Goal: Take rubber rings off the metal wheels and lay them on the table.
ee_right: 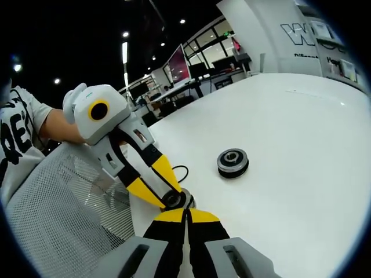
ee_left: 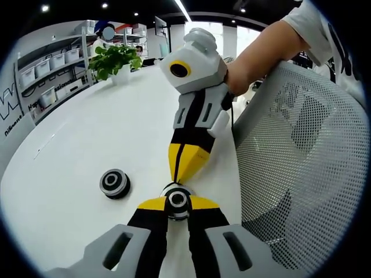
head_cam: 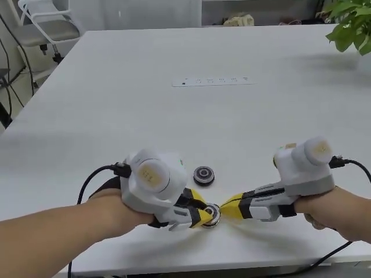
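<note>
White table [head_cam: 174, 116], both grippers low at the near edge, bottom centre of the head view. left gripper [head_cam: 202, 215] has its yellow-tipped jaws narrow and clamped on a small metal wheel [head_cam: 212, 213], one tip on each side of it, as seen bottom centre in the left gripper view. right gripper [head_cam: 225, 208] comes in from the right of the frame, its jaws pressed together to a point, tips touching the rim of that same wheel. Cannot tell if they pinch its rubber ring. The held wheel sits at or just above the tabletop; contact with the table unclear.

second wheel [head_cam: 203, 174] lies flat on the table just beyond the grippers, apart from both, dark outer band on it. Flat white socket strip [head_cam: 213, 81] lies further up the table, centre of the frame. Green plant [head_cam: 351, 26] sits in the upper right corner. Grey mesh chair back [ee_left: 301, 150] is at the right of the left gripper view, beside the table edge.
</note>
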Demonstrator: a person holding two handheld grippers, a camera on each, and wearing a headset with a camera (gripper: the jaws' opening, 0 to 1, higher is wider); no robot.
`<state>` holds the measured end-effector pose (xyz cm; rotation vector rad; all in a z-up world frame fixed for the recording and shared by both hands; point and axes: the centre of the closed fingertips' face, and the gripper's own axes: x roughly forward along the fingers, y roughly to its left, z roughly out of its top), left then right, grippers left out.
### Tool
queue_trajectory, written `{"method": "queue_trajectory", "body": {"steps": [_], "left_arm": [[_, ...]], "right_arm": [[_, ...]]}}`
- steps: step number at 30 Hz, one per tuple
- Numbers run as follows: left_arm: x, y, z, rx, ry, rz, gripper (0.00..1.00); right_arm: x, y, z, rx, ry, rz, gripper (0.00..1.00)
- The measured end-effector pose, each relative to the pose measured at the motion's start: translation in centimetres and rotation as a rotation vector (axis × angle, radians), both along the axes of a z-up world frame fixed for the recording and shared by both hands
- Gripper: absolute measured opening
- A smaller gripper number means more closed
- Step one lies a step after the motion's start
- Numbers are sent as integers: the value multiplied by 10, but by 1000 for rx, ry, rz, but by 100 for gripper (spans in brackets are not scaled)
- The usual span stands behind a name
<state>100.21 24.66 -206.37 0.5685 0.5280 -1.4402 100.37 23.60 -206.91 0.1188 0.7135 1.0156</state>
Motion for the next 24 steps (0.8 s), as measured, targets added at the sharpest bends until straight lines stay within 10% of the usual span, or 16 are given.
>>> {"method": "queue_trajectory", "body": {"steps": [24], "left_arm": [[0, 0, 0, 5, 0, 6, 7]], "right_arm": [[-3, 4, 6, 21, 9, -4, 0]]}}
